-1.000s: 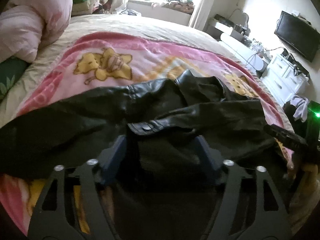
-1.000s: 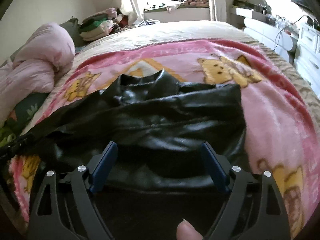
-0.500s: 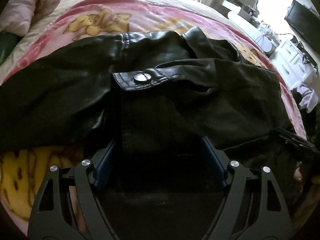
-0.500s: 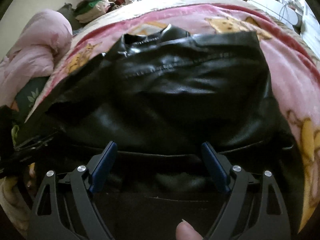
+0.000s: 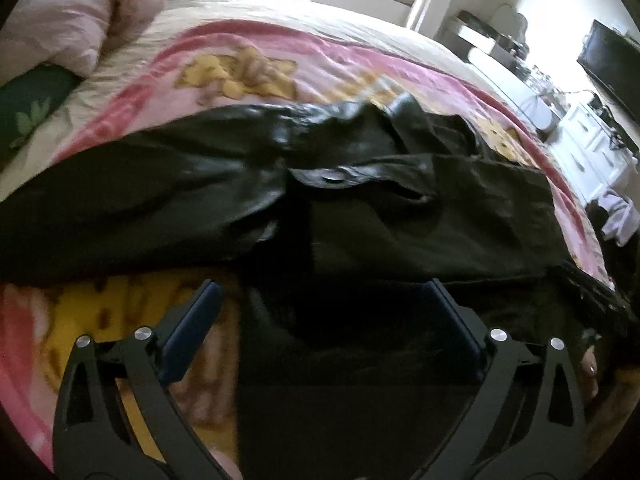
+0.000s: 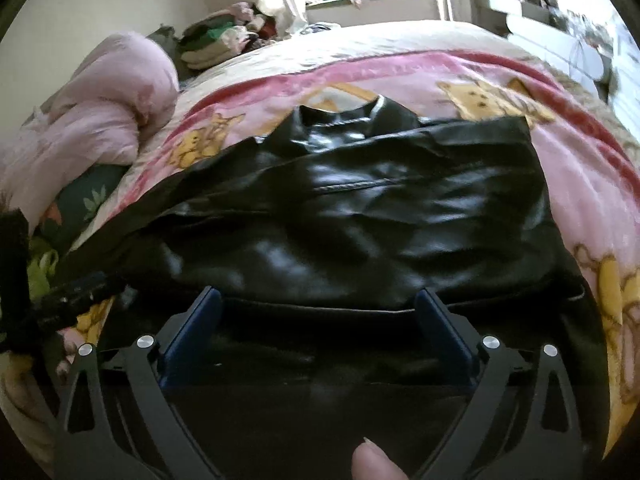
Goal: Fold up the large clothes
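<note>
Black leather jacket [image 5: 400, 216] is lying spread across the pink cartoon blanket [image 5: 248, 68] on the bed, collar end pointing away toward the window, near hem bunched close to both grippers. Seen from the right wrist, the jacket [image 6: 360, 216] is covering most of the blanket's [image 6: 580, 168] middle, w/ a sleeve trailing off to its left side.

Left gripper [image 5: 326, 320] is hovering over the jacket's near left part, jaws standing wide apart; they've just been opening. Dark fabric is lying between them but the blue pads [image 5: 192, 328] aren't pressing on it; the left pad is sitting over bare blanket just beside the jacket's edge. A snap tab [image 5: 332, 178] on the jacket is showing further up from that gripper.

Right gripper [image 6: 320, 328] is likewise spread wide over the jacket's near hem, also just been opening, pads [image 6: 192, 336] not squeezing anything. A fingertip [image 6: 372, 460] is poking in at the bottom of the right view.

Pink duvet [image 6: 100, 120] is piled left of the jacket, by the wall.
</note>
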`<control>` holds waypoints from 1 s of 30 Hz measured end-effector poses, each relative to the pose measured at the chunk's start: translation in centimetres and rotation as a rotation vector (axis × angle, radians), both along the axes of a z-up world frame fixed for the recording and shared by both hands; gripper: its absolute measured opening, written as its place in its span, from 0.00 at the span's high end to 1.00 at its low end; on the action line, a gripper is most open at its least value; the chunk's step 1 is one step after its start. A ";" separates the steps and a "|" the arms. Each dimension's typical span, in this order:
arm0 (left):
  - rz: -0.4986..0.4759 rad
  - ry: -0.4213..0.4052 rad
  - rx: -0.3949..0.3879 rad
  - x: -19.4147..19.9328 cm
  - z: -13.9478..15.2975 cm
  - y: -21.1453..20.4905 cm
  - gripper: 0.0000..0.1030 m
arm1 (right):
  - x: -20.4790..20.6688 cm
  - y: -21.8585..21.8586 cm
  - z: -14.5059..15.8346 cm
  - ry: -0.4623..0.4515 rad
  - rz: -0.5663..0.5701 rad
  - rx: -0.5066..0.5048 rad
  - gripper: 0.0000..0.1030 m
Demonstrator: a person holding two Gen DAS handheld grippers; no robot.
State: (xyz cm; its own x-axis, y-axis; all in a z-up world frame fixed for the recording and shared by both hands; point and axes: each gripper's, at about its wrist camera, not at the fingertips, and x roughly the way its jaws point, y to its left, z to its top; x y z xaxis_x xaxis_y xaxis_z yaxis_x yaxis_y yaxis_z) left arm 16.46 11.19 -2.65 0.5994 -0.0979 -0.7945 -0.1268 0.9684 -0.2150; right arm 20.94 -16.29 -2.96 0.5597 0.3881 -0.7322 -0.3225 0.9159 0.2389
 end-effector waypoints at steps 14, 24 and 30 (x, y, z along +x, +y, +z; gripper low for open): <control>0.193 -0.021 0.043 -3.5 1.1 7.3 0.09 | -1.5 6.4 2.4 -0.067 0.100 -0.007 0.04; 0.323 -0.024 0.004 -5.4 1.2 12.4 0.09 | -2.2 11.7 3.7 -0.086 0.176 -0.015 0.04; 0.418 -0.024 -0.014 -6.6 0.9 15.6 0.09 | -3.2 15.7 4.5 -0.111 0.254 -0.023 0.04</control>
State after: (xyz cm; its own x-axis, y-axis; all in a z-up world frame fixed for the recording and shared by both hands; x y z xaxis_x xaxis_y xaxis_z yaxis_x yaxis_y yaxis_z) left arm 9.88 26.78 -1.78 0.6076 0.1474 -0.7804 -0.5036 0.8313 -0.2350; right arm 17.74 -0.56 1.56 0.5238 0.5101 -0.6822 -0.5658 0.8070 0.1691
